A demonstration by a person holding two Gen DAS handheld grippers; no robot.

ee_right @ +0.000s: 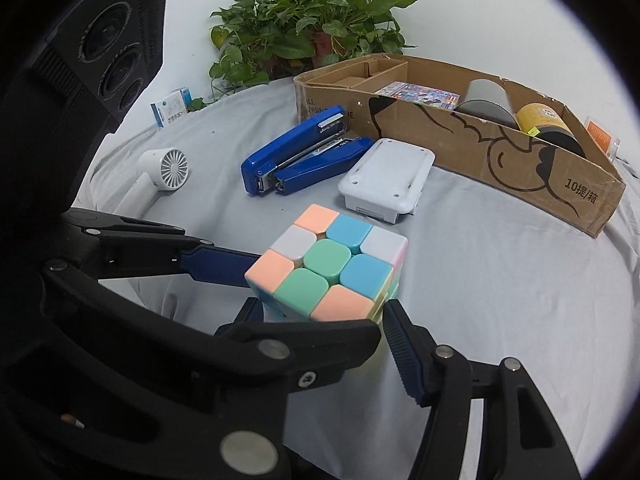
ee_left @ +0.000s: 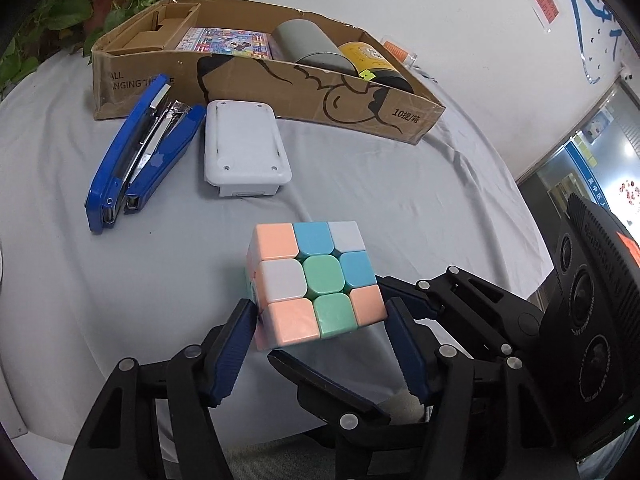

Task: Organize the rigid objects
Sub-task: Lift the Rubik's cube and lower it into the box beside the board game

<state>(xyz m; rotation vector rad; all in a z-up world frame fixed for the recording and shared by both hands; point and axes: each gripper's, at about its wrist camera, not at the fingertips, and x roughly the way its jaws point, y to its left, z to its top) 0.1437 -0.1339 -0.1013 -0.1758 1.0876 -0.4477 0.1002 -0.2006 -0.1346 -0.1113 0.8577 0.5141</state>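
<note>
Pastel-coloured puzzle cube [ee_left: 316,282] is sitting between both grippers' blue fingers. Brown cardboard box [ee_left: 280,92] is holding a grey cylinder [ee_left: 310,46], a yellow-black can [ee_left: 376,62] and a colourful printed pack [ee_left: 226,42]. Left gripper [ee_left: 320,316] and right gripper [ee_right: 320,312] are both pressing closed against the cube's sides.

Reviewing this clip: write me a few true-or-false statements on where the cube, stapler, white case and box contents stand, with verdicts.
1. Both tongs, the left tongs and the right tongs, flank the pastel cube. True.
2. The blue stapler lies inside the cardboard box. False: it lies on the cloth in front of the box.
3. The white case sits right of the stapler in the left wrist view. True.
4. The box is empty. False: it holds a grey cylinder and a yellow-labelled can, among other things.
</note>
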